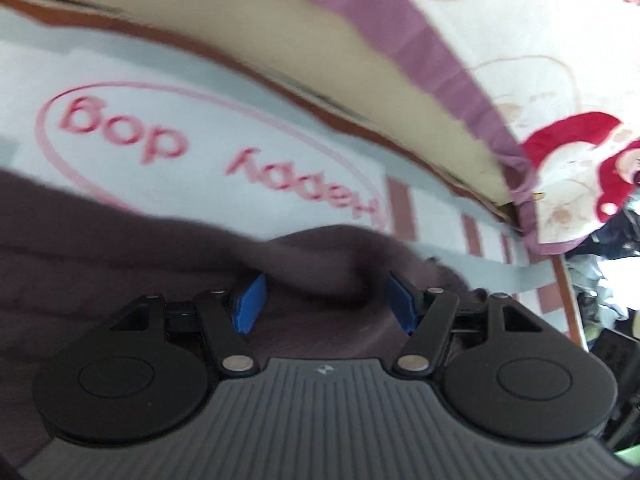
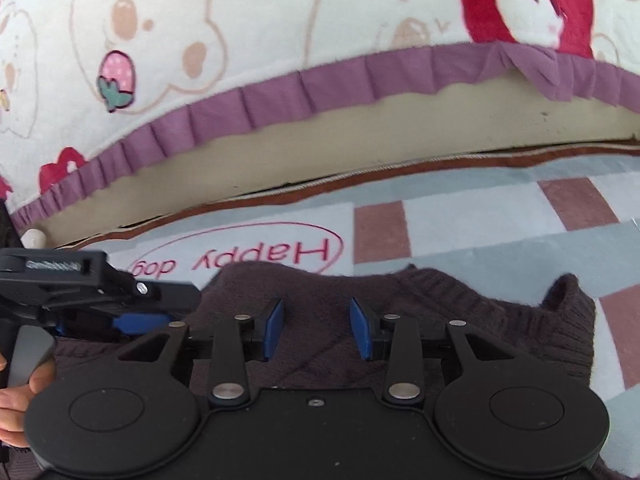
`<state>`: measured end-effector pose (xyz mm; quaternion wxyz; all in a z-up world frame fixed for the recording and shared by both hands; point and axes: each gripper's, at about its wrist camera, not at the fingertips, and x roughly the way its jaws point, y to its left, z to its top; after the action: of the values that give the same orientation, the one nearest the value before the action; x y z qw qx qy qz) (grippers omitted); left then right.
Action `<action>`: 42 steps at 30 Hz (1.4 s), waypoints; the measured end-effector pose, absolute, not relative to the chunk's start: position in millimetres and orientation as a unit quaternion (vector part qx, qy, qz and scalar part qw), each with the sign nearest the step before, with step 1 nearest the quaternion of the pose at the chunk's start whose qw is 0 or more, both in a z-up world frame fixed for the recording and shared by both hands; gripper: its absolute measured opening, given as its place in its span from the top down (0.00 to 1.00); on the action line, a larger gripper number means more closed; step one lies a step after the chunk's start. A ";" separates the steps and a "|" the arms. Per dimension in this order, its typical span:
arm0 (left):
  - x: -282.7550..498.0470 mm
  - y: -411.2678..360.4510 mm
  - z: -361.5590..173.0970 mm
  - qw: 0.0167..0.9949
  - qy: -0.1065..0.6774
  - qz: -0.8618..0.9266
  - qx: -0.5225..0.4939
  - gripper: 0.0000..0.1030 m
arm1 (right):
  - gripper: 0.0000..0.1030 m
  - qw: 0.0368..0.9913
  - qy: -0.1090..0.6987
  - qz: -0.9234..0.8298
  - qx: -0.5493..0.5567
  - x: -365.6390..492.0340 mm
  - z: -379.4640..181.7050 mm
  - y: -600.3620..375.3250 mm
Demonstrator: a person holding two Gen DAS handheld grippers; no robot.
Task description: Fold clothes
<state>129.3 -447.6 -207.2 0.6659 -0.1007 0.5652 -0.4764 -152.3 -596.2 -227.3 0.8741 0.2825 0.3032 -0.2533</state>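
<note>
While the dark brown knit sweater lies on the checked mat near its bed-side edge, both hand-held grippers stand open over it: left hand-held gripper straddling a raised fold, right hand-held gripper gripping nothing.

Left view motion-blurred; sweater cut off by frame btm, part hidden behind gripper bodies.

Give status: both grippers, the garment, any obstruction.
Left gripper open, a raised fold of dark brown knit sweater between its jaws. Right gripper open over the same sweater. Sweater lies on checked blue-and-pink mat. Nothing in the way.
</note>
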 end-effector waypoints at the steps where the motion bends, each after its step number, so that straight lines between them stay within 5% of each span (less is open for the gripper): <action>1: 129.9 -450.2 -209.8 0.653 0.572 -0.481 -0.121 0.36 | 0.59 0.869 0.300 -0.260 0.295 -156.1 -228.3 -601.3; 7: 142.6 -465.7 -234.3 0.589 0.621 -0.459 -0.240 0.30 | 0.60 0.838 0.267 -0.269 0.392 -177.5 -241.2 -627.3; 9: 140.7 -469.3 -220.8 0.618 0.597 -0.462 -0.221 0.59 | 0.60 0.834 0.257 -0.264 0.411 -179.1 -244.8 -631.2; 10: 139.2 -471.0 -212.0 0.640 0.580 -0.461 -0.205 0.87 | 0.61 0.831 0.248 -0.257 0.425 -180.9 -246.7 -633.3; 13: 133.0 -473.9 -182.6 0.730 0.489 -0.460 -0.132 1.00 | 0.60 0.817 0.218 -0.233 0.481 -188.1 -254.3 -640.6; 18: 150.0 -464.3 -180.5 0.747 0.490 -0.428 -0.135 1.00 | 0.73 0.782 0.189 -0.227 0.549 -202.4 -269.7 -651.9; 21: 151.8 -454.8 -178.2 0.735 0.506 -0.428 -0.146 0.98 | 0.71 0.781 0.185 -0.250 0.542 -211.2 -258.6 -651.8; 24: 135.2 -448.7 -164.8 0.727 0.496 -0.460 -0.118 0.87 | 0.53 0.785 0.180 -0.296 0.514 -232.1 -233.9 -650.3; 29: 90.6 -450.3 -150.0 0.719 0.461 -0.519 -0.029 0.50 | 0.50 0.760 0.150 -0.350 0.526 -282.0 -225.2 -656.3; 31: 74.5 -459.9 -154.2 0.726 0.454 -0.516 0.030 0.53 | 0.48 0.756 0.126 -0.331 0.551 -288.2 -226.6 -656.5; 33: 64.7 -467.8 -165.1 0.758 0.450 -0.455 0.125 0.67 | 0.48 0.755 0.110 -0.313 0.566 -290.2 -225.2 -653.4; 37: 30.3 -459.5 -154.9 0.800 0.361 -0.422 0.228 0.60 | 0.47 0.759 0.119 -0.303 0.563 -286.4 -211.5 -639.0; 40: 2.1 -441.2 -146.5 0.778 0.352 -0.461 0.241 0.34 | 0.45 0.771 0.166 -0.250 0.562 -295.3 -190.4 -635.5; 42: -16.7 -429.0 -140.9 0.763 0.346 -0.487 0.249 0.34 | 0.44 0.761 0.191 -0.196 0.588 -309.9 -180.8 -636.0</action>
<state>-16.7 -429.0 -140.9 0.7628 0.2490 0.3456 -0.4865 -309.9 -636.0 -180.8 0.7610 0.5884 0.1908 -0.1956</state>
